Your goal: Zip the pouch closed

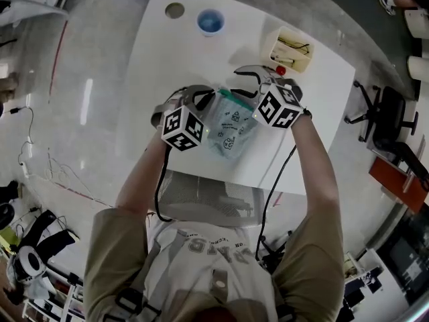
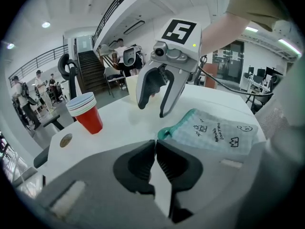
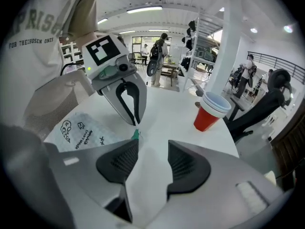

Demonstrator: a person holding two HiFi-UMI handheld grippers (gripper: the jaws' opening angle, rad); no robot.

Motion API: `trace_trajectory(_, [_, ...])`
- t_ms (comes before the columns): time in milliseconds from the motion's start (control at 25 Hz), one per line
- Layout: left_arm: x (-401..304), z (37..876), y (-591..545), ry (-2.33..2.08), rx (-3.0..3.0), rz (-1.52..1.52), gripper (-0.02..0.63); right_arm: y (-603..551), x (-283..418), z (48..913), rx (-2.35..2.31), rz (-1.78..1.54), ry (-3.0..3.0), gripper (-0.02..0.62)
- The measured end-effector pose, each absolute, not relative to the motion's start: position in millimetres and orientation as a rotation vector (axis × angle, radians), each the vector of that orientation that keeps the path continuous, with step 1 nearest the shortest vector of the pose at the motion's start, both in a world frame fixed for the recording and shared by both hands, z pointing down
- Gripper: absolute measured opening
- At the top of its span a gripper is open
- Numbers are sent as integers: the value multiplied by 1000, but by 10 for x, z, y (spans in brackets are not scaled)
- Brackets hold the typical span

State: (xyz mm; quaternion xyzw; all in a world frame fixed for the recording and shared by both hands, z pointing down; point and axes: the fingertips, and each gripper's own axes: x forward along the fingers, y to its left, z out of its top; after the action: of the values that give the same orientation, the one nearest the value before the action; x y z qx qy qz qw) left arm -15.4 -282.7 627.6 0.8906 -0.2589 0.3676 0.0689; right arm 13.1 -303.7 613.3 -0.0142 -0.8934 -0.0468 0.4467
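The pouch lies on the table, well apart from the red cup. The left gripper pinches its green end, jaws together. The right gripper hangs on the cup side, jaws apart, empty. Next, I think, it must catch the zip pull.

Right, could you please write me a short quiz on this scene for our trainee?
1. True or false: the right gripper is closed on the pouch.
2. Which gripper is shut on the pouch's green end? A) the left one B) the right one C) neither
3. Fill in: the bottom cup in the stack of cups is ___.

Key:
1. False. Its jaws stand apart with only the bare table between them.
2. A. The left gripper has its jaws together on that end.
3. Red, with blue cups nested in it.
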Motion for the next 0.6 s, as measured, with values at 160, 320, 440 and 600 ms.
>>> trace_trajectory(160, [-146, 6229, -2828, -762, 2697, 1094, 23, -3055, 95, 6210, -127, -126, -2173, 187])
trace_trajectory(320, [-149, 6213, -2815, -756, 2702, 1083, 23, -2986, 81, 6347, -254, -176, -2092, 187])
trace_trajectory(440, [-136, 6206, -2804, -740, 2706, 1074, 23, -2939, 56, 6425, -330, -205, -2052, 178])
trace_trajectory(600, [-151, 6207, -2793, -708, 2713, 1069, 21, -2902, 4, 6484, -396, -216, -2034, 164])
